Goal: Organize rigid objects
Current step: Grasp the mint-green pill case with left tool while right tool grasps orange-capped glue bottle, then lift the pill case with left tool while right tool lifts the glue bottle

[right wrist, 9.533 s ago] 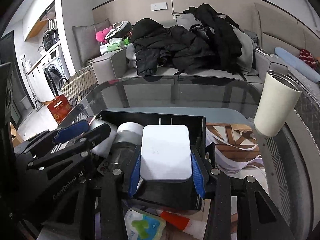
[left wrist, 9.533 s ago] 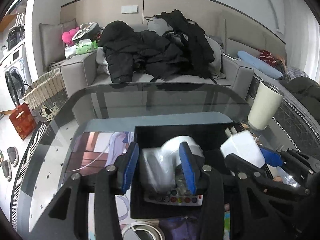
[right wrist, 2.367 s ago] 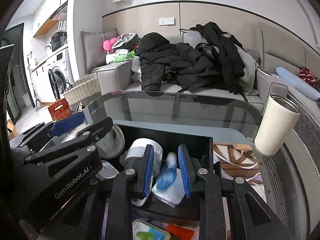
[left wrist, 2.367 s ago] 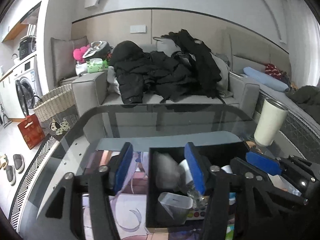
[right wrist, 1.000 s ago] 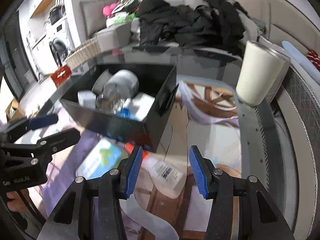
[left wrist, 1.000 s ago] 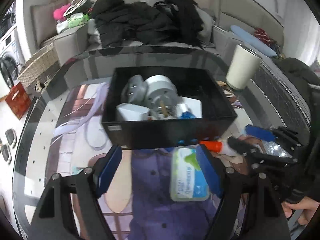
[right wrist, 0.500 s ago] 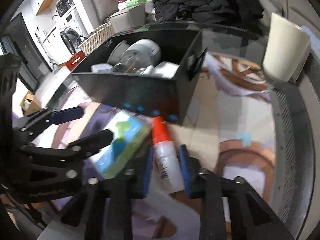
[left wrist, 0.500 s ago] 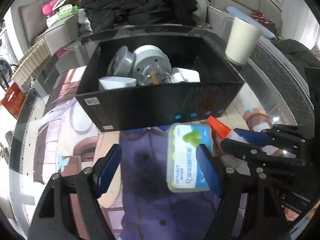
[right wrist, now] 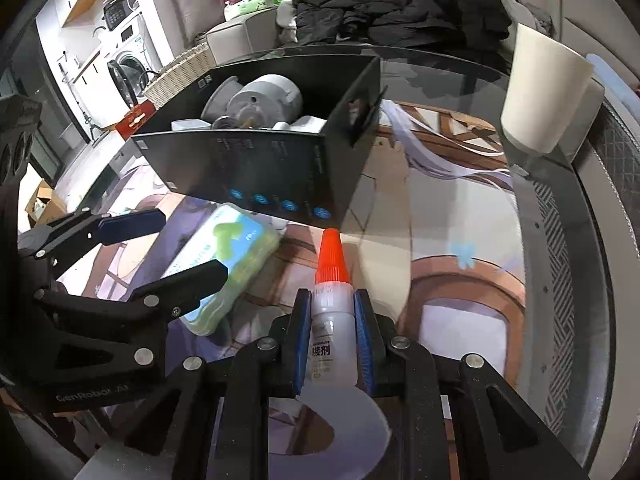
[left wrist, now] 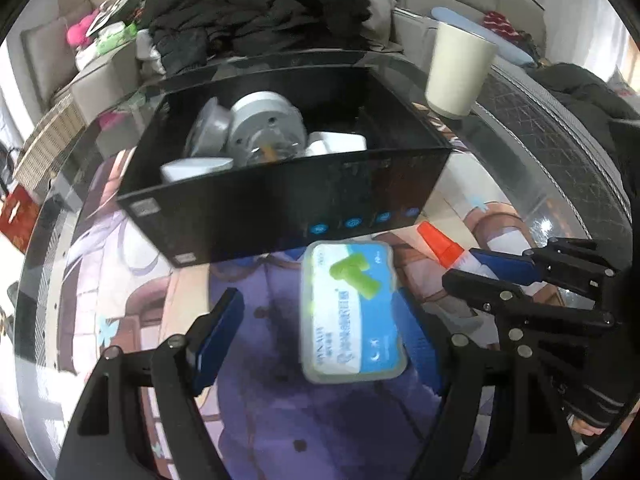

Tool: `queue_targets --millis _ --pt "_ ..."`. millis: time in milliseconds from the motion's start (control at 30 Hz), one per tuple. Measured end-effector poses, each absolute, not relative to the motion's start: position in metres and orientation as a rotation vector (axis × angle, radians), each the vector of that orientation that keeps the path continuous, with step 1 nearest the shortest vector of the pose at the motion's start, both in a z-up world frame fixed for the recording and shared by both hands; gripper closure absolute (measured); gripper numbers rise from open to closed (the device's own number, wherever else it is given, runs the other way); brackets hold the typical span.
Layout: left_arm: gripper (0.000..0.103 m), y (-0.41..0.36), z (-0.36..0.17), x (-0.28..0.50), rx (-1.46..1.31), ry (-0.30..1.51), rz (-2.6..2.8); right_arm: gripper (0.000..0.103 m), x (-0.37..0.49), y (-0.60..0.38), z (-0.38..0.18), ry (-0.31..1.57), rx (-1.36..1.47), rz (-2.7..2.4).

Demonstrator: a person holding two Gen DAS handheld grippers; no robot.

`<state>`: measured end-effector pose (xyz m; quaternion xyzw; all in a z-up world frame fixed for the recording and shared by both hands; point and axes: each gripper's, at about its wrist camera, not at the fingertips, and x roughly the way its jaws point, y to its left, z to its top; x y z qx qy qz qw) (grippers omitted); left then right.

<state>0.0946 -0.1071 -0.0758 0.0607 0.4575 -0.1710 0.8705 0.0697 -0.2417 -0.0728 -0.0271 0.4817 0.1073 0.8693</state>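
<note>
- On table (right wrist: 472, 240), just in front of black box (right wrist: 256, 168): glue bottle (right wrist: 332, 320) w/ orange cap, clenched between pads of right tool (right wrist: 332, 336).
- Left tool (left wrist: 320, 332) is spread wide around blue-green case (left wrist: 352, 312), right pad touching it, left pad apart.

Only a few bits are legible: "GenRobot.AI" is printed on the left gripper (right wrist: 188, 246) body. The glue bottle (right wrist: 333, 320) label shows "接剂", and the rest of its print, like the blue-green case's (left wrist: 352, 316), is too blurry to make out.
</note>
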Motion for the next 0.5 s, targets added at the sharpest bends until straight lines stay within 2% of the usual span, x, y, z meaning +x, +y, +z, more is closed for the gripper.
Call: queue_targets --millis 267,367,500 --pt "0.027 -0.114 -0.087 0.106 0.115 1.024 -0.372 0.082 0.071 -0.25 -0.073 1.01 -0.045 0.2" --pt "0.048 -0.116 -0.086 0.103 0.173 0.993 -0.349 0.082 0.07 -0.249 -0.073 1.013 -0.042 0.202" --pt "0.048 -0.101 -0.087 0.104 0.148 0.988 -0.32 0.082 0.066 -0.236 -0.074 1.008 -0.073 0.222"
